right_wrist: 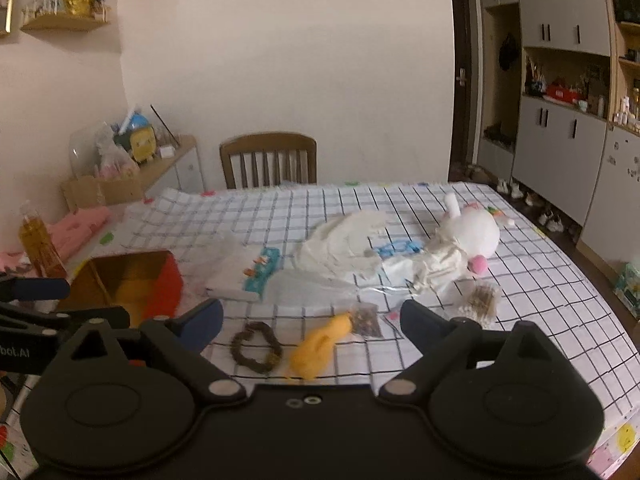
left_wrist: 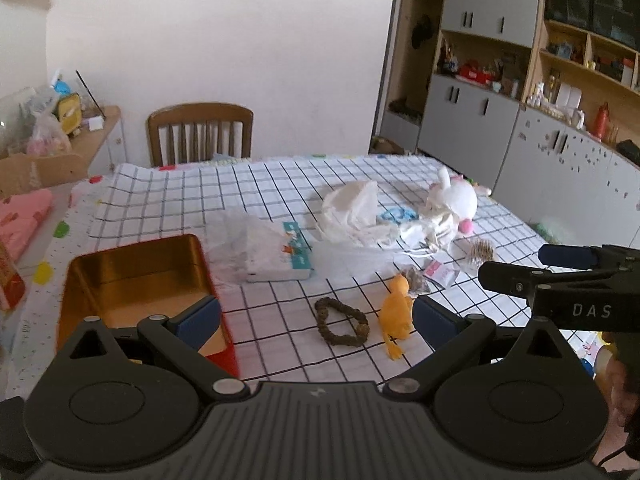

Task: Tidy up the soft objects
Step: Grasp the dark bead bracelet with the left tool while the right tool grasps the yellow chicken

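An orange soft toy (left_wrist: 396, 312) (right_wrist: 320, 346) lies on the checked tablecloth beside a brown bead ring (left_wrist: 340, 322) (right_wrist: 256, 346). A white plush rabbit (left_wrist: 454, 196) (right_wrist: 472, 232) rests farther back on crumpled white cloth (left_wrist: 356, 212) (right_wrist: 344, 244). An open red tin with a gold inside (left_wrist: 132, 280) (right_wrist: 132, 280) stands at the left. My left gripper (left_wrist: 316, 320) is open above the ring, with nothing between its fingers. My right gripper (right_wrist: 312, 320) is open too, hovering over the orange toy and ring; it also shows at the right (left_wrist: 560, 264).
A tissue pack in a clear bag (left_wrist: 276, 256) (right_wrist: 256, 276) lies mid-table. Small packets (left_wrist: 438, 270) and a bristly brown item (left_wrist: 482, 250) sit near the rabbit. A wooden chair (left_wrist: 200, 134) stands behind the table. Cabinets (left_wrist: 520, 120) line the right wall.
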